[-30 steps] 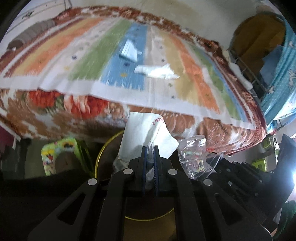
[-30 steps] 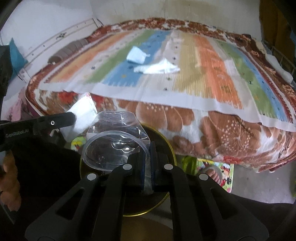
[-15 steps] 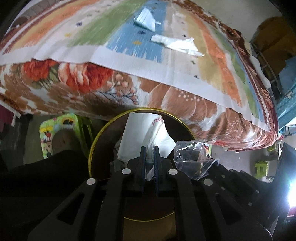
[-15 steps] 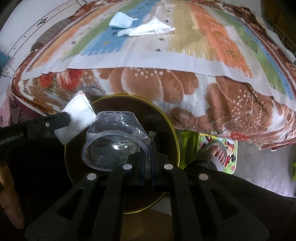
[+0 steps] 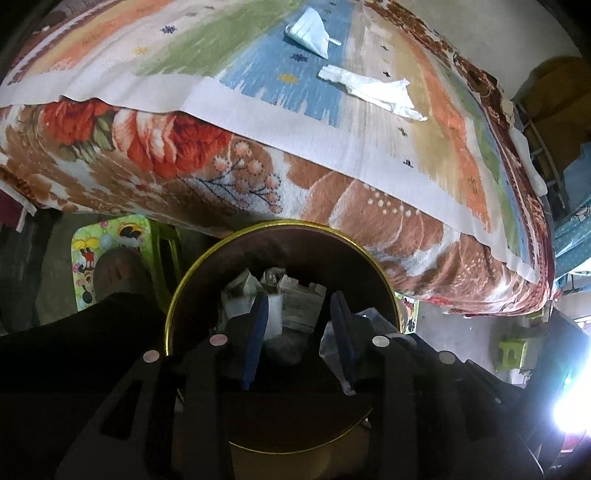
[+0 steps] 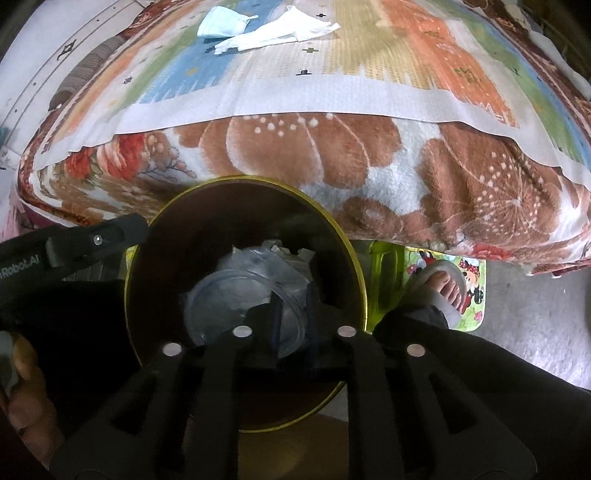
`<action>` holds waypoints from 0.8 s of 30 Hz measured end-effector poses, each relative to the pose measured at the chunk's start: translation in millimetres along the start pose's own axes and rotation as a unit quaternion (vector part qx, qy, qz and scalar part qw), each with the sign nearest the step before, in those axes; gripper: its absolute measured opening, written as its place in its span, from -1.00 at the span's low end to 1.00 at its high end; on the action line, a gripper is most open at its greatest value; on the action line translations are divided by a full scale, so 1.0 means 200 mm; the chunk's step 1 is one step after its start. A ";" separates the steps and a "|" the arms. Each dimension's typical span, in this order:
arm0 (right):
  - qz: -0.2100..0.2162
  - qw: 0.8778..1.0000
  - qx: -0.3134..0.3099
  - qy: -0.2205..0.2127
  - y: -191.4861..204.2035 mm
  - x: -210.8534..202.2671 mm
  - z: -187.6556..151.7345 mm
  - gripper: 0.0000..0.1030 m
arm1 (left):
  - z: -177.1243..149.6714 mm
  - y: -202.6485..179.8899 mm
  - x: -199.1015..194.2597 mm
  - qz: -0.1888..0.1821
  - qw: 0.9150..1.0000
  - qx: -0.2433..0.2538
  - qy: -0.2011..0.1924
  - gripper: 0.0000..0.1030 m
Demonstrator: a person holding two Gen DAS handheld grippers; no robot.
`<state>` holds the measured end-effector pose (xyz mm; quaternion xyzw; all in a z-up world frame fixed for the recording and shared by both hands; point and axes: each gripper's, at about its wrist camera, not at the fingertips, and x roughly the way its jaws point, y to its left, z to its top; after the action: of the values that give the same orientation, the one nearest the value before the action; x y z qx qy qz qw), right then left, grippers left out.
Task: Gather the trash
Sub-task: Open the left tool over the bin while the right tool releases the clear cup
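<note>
A dark bin with a gold rim (image 5: 280,223) stands on the floor against the bed. My left gripper (image 5: 299,299) hangs over its mouth. Its jaws are opening with nothing pressed between them, and the white paper (image 5: 301,304) lies loose below in the bin. My right gripper (image 6: 295,306) is over the same bin (image 6: 258,179), jaws opening. The clear plastic cup (image 6: 240,295) has sunk into the bin, and part of its wall shows between the pads, which do not press on it. On the bed lie a light blue face mask (image 5: 308,31) and a crumpled white tissue (image 5: 373,90).
The bed carries a striped mat (image 6: 369,81) over a floral blanket (image 6: 332,147) that hangs down to the bin. A green cartoon stool (image 5: 107,251) and a foot in a sandal (image 6: 443,284) flank the bin. Dark trouser legs fill the foreground.
Both grippers sank toward the bin and tilted down. Both have parted their jaws: the paper and the clear cup have dropped into the bin.
</note>
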<state>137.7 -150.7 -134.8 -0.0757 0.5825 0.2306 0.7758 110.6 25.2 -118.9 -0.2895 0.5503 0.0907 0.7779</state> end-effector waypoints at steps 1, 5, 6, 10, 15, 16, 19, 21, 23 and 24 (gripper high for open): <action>0.000 1.000 0.000 -0.001 0.00 0.00 0.00 -0.56 | 0.00 0.00 -0.01 0.001 1.000 0.000 -0.002 -0.27; 0.000 1.000 -0.001 -0.005 0.00 -0.02 0.00 -0.36 | 0.00 -0.01 -0.05 0.001 1.000 0.009 -0.015 -0.18; 0.003 1.000 -0.002 -0.006 0.01 -0.03 0.00 -0.31 | 0.00 -0.01 -0.07 0.004 1.000 0.012 -0.020 -0.13; 0.012 1.000 -0.005 -0.020 0.02 -0.08 -0.01 -0.26 | 0.00 0.00 -0.11 0.006 0.999 0.015 -0.030 -0.07; 0.012 0.999 -0.014 -0.044 0.02 -0.16 -0.03 -0.25 | -0.01 0.00 -0.16 0.009 0.999 0.027 -0.040 0.01; 0.012 0.999 -0.016 -0.049 0.03 -0.18 -0.03 -0.25 | -0.02 -0.01 -0.16 0.009 0.999 0.032 -0.041 0.04; 0.013 0.998 -0.020 -0.066 0.03 -0.24 -0.04 -0.22 | -0.03 -0.02 -0.19 0.013 0.998 0.045 -0.049 0.05; 0.018 0.996 -0.023 -0.083 0.03 -0.29 -0.05 -0.08 | -0.03 -0.03 -0.23 0.016 0.997 0.055 -0.058 0.09; 0.019 0.994 -0.029 -0.101 0.04 -0.34 -0.07 -0.07 | -0.04 -0.03 -0.27 0.016 0.995 0.065 -0.069 0.12; 0.015 0.993 -0.033 -0.108 0.04 -0.36 -0.07 -0.05 | -0.05 -0.04 -0.30 0.018 0.994 0.075 -0.078 0.15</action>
<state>105.6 -168.1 -70.5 -0.0670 0.4882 0.2685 0.8277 84.3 24.5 -63.9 -0.2126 0.4979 0.0853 0.8364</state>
